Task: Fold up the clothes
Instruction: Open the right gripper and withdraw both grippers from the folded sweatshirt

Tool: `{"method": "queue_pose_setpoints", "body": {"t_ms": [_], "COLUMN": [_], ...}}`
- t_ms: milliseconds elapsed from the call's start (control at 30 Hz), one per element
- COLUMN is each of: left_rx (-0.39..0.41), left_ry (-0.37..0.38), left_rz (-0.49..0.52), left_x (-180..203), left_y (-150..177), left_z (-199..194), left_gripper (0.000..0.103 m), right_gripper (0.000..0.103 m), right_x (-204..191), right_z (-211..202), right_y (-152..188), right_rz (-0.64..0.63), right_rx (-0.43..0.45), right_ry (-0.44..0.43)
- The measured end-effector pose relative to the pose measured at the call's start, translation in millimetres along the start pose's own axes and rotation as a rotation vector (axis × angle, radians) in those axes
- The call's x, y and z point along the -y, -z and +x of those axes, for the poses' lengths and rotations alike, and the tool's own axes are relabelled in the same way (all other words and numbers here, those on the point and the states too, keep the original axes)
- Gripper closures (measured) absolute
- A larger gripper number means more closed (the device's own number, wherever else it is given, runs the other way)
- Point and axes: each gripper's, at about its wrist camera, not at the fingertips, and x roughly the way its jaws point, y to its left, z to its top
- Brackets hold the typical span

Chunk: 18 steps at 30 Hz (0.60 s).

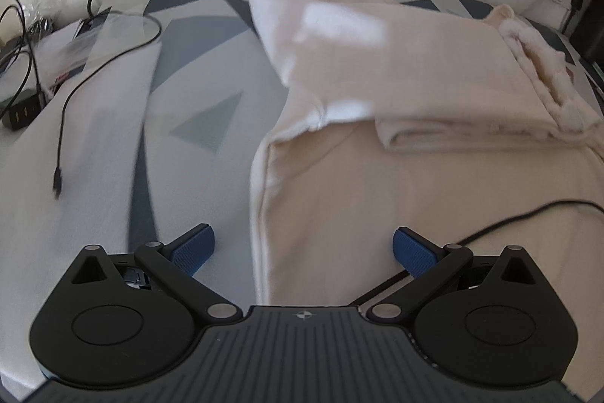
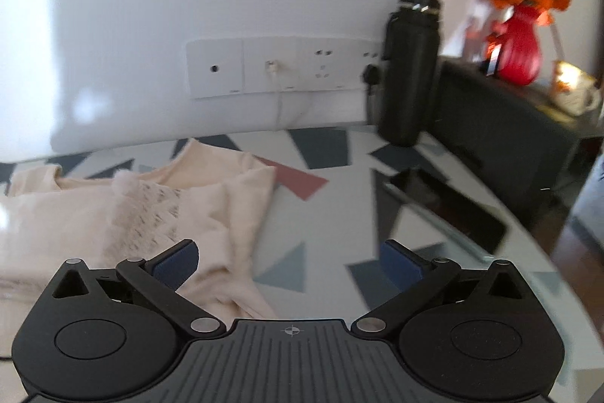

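Observation:
A cream garment [image 1: 377, 101] lies partly folded on the patterned table, with an upper layer turned over across its middle and a fuzzy trim at the right. My left gripper [image 1: 304, 250] is open, its blue pads straddling the garment's near left edge with nothing held. In the right wrist view the same cream garment [image 2: 124, 210] lies at the left, its knitted lacy panel showing. My right gripper [image 2: 288, 261] is open above the garment's right edge and the bare table, holding nothing.
A black cable [image 1: 75, 89], a charger block [image 1: 22, 110] and plastic-wrapped items [image 1: 83, 40] lie at the left. Another black cable [image 1: 528, 214] crosses the garment. A black bottle [image 2: 409, 70], a phone [image 2: 449, 208], a wall socket strip [image 2: 283, 68] and a red vase with orange flowers [image 2: 517, 44] are at the right.

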Motion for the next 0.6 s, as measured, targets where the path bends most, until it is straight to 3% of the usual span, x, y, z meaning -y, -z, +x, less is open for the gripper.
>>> {"method": "queue_pose_setpoints", "body": {"t_ms": [67, 233, 433, 600], "left_rx": [-0.001, -0.013, -0.010, -0.021], "left_ry": [0.010, 0.020, 0.033, 0.074], "left_rz": [0.007, 0.005, 0.040, 0.004], "left_x": [-6.2, -13.3, -15.4, -19.9], "left_y": [7.8, 20.8, 35.7, 40.4], "left_z": [-4.9, -13.7, -21.2, -28.9], "left_gripper": [0.000, 0.000, 0.000, 0.000], "right_gripper": [0.001, 0.001, 0.001, 0.001], "right_x": [-0.4, 8.8, 19.6, 30.0], "right_z": [-13.7, -51.8, -106.5, -152.8], "right_y": [8.7, 29.7, 43.7, 54.2], "right_rz": [-0.024, 0.069, 0.147, 0.196], "right_rx": [-0.001, 0.011, 0.060, 0.088], "right_ry": [0.046, 0.116, 0.155, 0.206]}}
